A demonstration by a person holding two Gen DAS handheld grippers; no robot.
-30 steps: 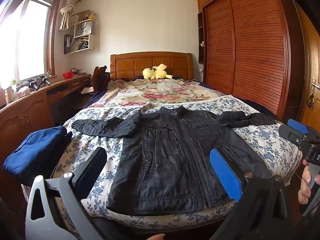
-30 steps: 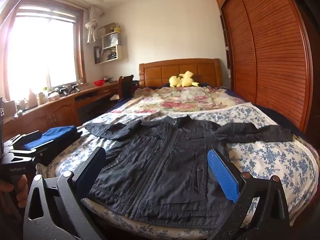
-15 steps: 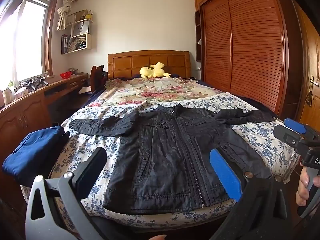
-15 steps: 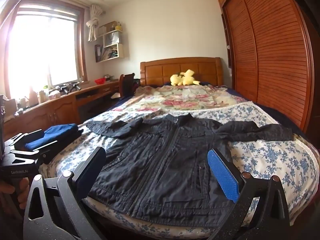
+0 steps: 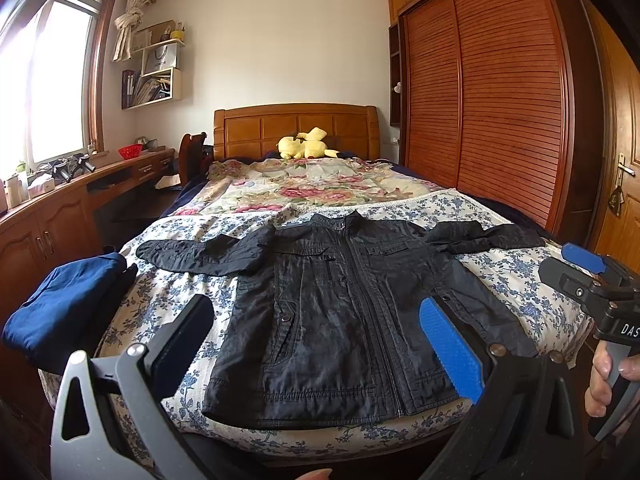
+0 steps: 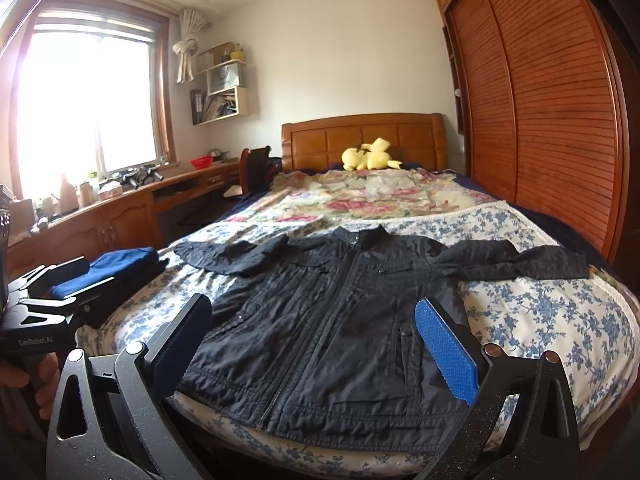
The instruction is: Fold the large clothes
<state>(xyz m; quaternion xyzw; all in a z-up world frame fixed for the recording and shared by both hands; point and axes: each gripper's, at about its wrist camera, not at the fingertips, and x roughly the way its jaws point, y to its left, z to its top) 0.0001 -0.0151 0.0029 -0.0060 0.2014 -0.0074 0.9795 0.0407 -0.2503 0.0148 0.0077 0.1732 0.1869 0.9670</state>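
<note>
While both tools hang at the foot of the bed, neither touches cloth: the left tool (image 5: pixel 316 336) fills the bottom of its frame with its jaws spread wide and nothing between them, and the right tool (image 6: pixel 312 336) sits likewise, jaws spread and bare. Just beyond them, across the centre of each frame, the black jacket (image 5: pixel 344 312) lies face up and zipped on the blue-flowered bedspread (image 5: pixel 520 280), hem nearest, collar farthest, one sleeve stretched toward the left of the frame and the other bunched toward the right.

No fold looks begun, and a sleeve seems the likely first hold. The fabric looks thin and slick, so a shallow pinch could slip off, or a deep one could catch the bedspread and drag it along. The hem lies close to the bed's edge; a pull toward the tools could slide the whole jacket off.

At the left edge rests a folded blue garment (image 5: pixel 60 304), and far back, by the headboard, a yellow plush toy (image 5: pixel 306 144).
</note>
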